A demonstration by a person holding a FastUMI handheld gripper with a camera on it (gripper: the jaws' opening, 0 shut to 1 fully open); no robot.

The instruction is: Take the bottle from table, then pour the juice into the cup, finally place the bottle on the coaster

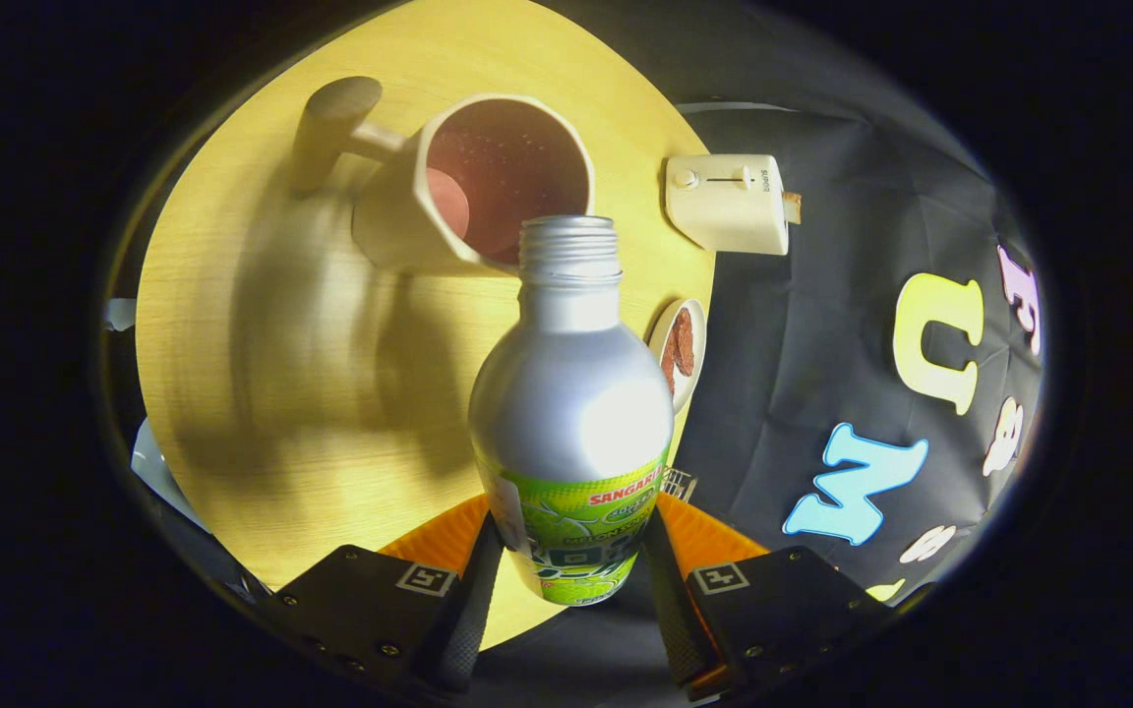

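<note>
**Gripper view: bottle mouth at the cup rim, pour about to start or under way**

Gripper view looks along the tongs (566, 580), whose two fingers (473, 600) are closed in on the lower, labelled part of the bottle (571, 413), one on each side, so the bottle is held between them with little gap to spare. The bottle's long axis runs straight away from the tongs, base at the fingers, open threaded neck farthest out. The cap is off.

The relation that matters: the bottle's mouth sits just at the near rim of the cup (488, 182), which lies directly beyond the neck, its opening facing the camera and its handle sticking out to the far side. The inside of the cup looks dark reddish; whether liquid is flowing I cannot tell. With only one hand-held tool there is no choice of arm. My judgement is that the pour depends on keeping the neck lined up over that rim while tipping further along the bottle's own axis.

Writing: the bottle's green label carries the red word "SANGARIA"; the smaller print below is too distorted to read.

Elsewhere on the yellow wooden surface (232, 393) stand a cream toaster (729, 202) and a small plate (680, 354) with something brown on it. I cannot pick out a coaster for certain.
</note>
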